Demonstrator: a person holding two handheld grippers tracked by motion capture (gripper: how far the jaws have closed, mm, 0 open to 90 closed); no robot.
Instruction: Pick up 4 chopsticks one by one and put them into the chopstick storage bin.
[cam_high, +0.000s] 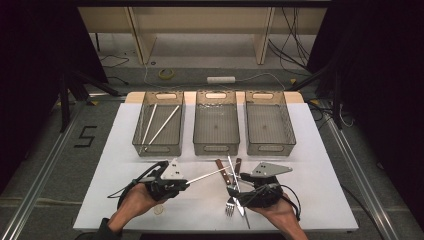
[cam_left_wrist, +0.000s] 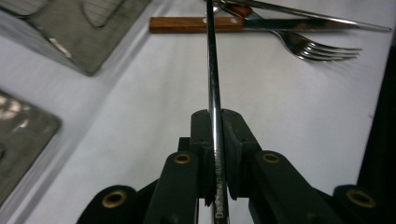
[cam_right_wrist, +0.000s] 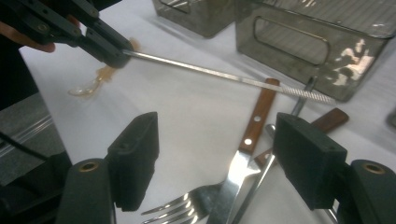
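My left gripper is shut on one end of a thin metal chopstick, which points right toward a cutlery pile. In the left gripper view the chopstick runs straight up from between the closed jaws of the left gripper. My right gripper stands open over the pile, with its jaws wide apart on either side of a wooden-handled knife and a fork. The right gripper grips nothing. The chopstick's ridged tip hangs above the knife handles.
Three grey bins stand in a row at the back: the left bin holds two chopsticks, while the middle bin and right bin look empty. A pale stain marks the white table near my left hand.
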